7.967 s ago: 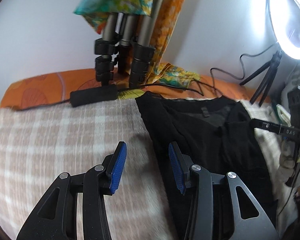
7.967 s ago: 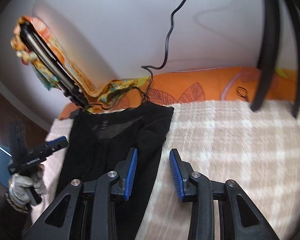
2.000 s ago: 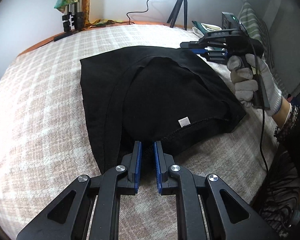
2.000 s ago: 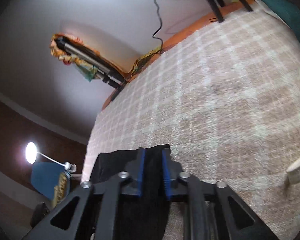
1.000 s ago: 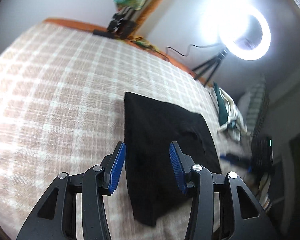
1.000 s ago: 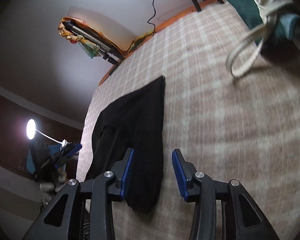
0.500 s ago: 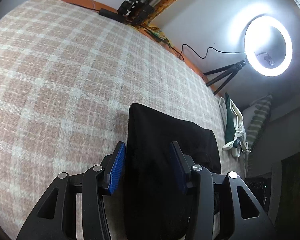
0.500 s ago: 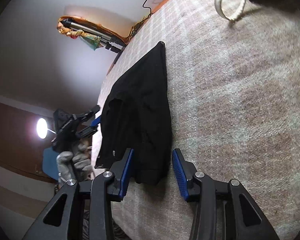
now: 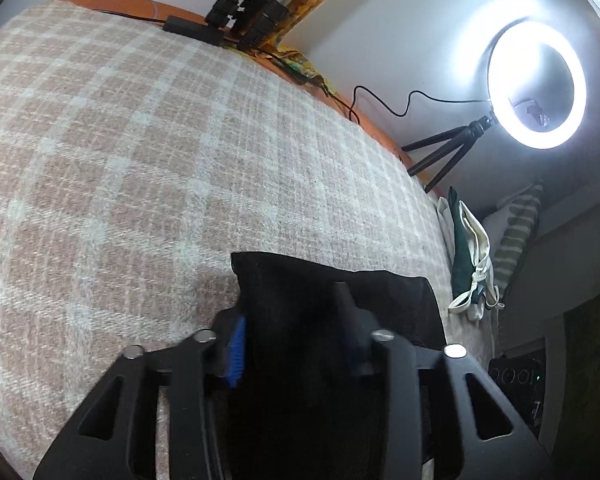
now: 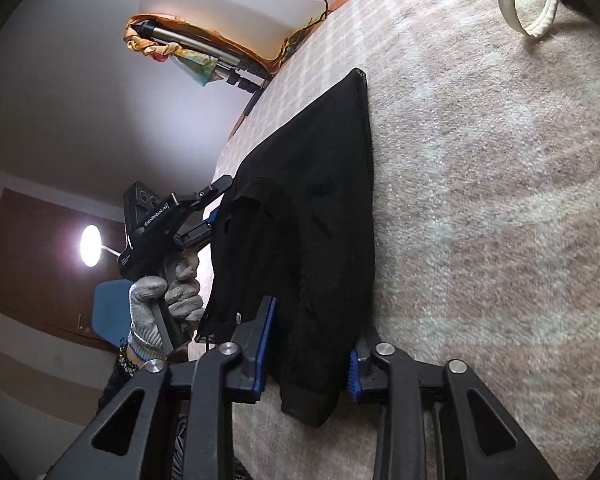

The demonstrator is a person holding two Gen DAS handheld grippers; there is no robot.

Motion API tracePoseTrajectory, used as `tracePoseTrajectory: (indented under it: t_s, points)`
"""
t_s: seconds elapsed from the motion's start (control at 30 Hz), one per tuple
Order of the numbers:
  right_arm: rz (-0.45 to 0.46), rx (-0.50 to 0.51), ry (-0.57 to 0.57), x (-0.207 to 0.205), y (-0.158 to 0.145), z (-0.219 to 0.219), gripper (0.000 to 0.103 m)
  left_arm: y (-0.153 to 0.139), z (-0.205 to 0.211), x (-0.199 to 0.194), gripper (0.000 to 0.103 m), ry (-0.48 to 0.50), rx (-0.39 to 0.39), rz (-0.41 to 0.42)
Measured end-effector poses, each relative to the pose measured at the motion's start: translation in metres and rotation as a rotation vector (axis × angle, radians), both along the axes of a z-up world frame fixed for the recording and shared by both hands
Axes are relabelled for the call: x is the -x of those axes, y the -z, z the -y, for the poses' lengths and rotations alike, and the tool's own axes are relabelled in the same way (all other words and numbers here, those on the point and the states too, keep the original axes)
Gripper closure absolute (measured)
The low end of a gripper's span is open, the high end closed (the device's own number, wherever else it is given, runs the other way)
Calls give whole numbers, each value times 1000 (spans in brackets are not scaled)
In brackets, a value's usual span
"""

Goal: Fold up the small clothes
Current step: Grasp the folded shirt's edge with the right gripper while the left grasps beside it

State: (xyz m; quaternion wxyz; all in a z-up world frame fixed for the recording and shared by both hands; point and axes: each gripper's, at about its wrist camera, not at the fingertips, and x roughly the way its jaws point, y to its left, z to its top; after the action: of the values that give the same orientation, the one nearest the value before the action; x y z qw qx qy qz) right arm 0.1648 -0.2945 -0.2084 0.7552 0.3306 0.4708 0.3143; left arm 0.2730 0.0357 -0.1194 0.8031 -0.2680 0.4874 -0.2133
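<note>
With the folded black knit garment (image 10: 320, 208) lying on the near part of the pink-and-white checked blanket (image 9: 140, 160), both black blue-padded grippers, left (image 9: 292, 340) and right (image 10: 306, 354), are closing astride its end and should pinch every layer evenly before lifting.

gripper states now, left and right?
Left gripper: jaws closing around the black garment, not clamped yet.
Right gripper: jaws closing around the same garment's near end, not clamped yet.
</note>
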Motion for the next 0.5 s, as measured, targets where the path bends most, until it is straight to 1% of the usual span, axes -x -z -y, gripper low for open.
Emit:
tracePoseTrajectory:
  t_s: [0.03,0.07,0.17,0.23,0.33,0.5]
  points:
    - [-5,-1,6,0,1,0,80,1,3,0,89,0,-19,-1]
    - [-12,7,14,0,2,0,88,1,6,0,96,0,-44,5]
    - [-16,38,33,1,2,-2,96,-6,15,4,99,7,-109,51]
    - [0,93,37,1,-5,-8,97,-14,18,7,99,4,-143,86]
    - [55,245,34,6,-23,-26,97,-29,23,13,99,3,-196,148]
    - [104,338,34,9,-41,-41,98,-45,30,25,99,14,-270,224]
